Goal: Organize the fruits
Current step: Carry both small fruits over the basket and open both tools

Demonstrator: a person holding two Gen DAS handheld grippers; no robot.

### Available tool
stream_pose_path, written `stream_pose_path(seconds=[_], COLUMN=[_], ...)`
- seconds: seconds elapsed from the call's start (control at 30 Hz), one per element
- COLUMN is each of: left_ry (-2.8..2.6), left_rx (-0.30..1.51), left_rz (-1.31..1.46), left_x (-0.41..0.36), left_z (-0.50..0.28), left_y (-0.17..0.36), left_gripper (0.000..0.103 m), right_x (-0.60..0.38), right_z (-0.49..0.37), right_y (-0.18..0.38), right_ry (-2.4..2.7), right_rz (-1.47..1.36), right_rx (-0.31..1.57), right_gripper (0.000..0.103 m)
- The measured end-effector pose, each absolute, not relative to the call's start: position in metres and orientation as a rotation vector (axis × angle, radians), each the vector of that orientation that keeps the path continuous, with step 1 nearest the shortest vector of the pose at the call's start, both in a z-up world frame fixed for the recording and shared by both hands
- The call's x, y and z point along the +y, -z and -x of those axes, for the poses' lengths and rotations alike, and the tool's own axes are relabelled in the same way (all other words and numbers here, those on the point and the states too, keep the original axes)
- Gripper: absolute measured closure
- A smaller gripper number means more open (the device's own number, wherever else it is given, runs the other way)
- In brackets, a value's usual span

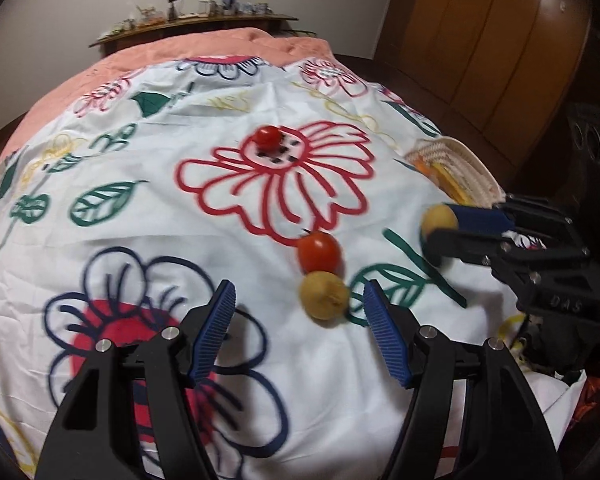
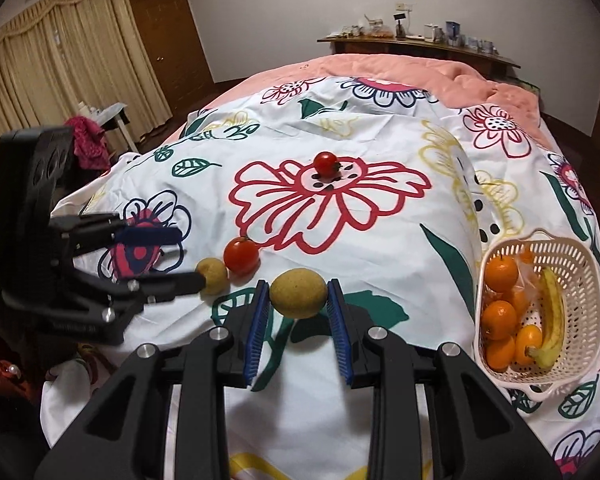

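Gripping a yellow-brown fruit (image 2: 298, 293) between its blue pads, the right tool (image 2: 298, 294) is pinched on it at both ends, held above a floral bedsheet (image 2: 380, 240) spread over a bed. Beside it, at nine o'clock in the right wrist view, the left tool (image 2: 182, 258) stands spread, its fingers empty, with a second yellow-brown fruit (image 2: 212, 275) on the sheet just past its lower fingertip. That fruit touches a red tomato (image 2: 241, 256) lying at its one o'clock. A smaller tomato (image 2: 326, 163) sits well apart at twelve o'clock, on the centre of a big red printed flower. At three o'clock a cream plastic basket (image 2: 580, 264) rests on the sheet, holding oranges (image 2: 500, 268) and a banana (image 2: 552, 320). Beyond the bed, a wooden shelf (image 2: 420, 46) along the wall carries small jars and cups.
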State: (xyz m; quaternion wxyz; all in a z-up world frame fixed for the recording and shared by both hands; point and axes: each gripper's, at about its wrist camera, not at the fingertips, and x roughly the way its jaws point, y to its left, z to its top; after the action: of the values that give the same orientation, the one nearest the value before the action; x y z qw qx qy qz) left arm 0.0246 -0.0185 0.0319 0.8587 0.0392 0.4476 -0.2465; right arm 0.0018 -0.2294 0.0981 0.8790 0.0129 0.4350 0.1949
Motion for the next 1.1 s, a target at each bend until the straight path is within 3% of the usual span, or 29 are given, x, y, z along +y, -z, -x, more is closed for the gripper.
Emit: stream_pose_path(seconds=[0.23, 0.53, 1.1], left_ry=[0.513, 0.540, 0.545], left_rx=[0.963, 0.977, 0.905], left_rz=[-0.088, -0.098, -0.118], left_x=[-0.026, -0.032, -0.044], left_z=[-0.028, -0.026, -0.013], left_y=[-0.024, -0.020, -0.048], left_gripper=[0.055, 0.073, 0.073], right_x=[-0.239, -0.255, -0.369], right_z=[-0.002, -0.002, 0.004], right_y=[-0.094, -0.097, -0.111], right_ry=[-0.376, -0.332, -0.014], right_rz=[-0.055, -0.084, -0.192], right_rx=[0.903, 0.882, 0.805], right_gripper=[0.073, 0.073, 0.073])
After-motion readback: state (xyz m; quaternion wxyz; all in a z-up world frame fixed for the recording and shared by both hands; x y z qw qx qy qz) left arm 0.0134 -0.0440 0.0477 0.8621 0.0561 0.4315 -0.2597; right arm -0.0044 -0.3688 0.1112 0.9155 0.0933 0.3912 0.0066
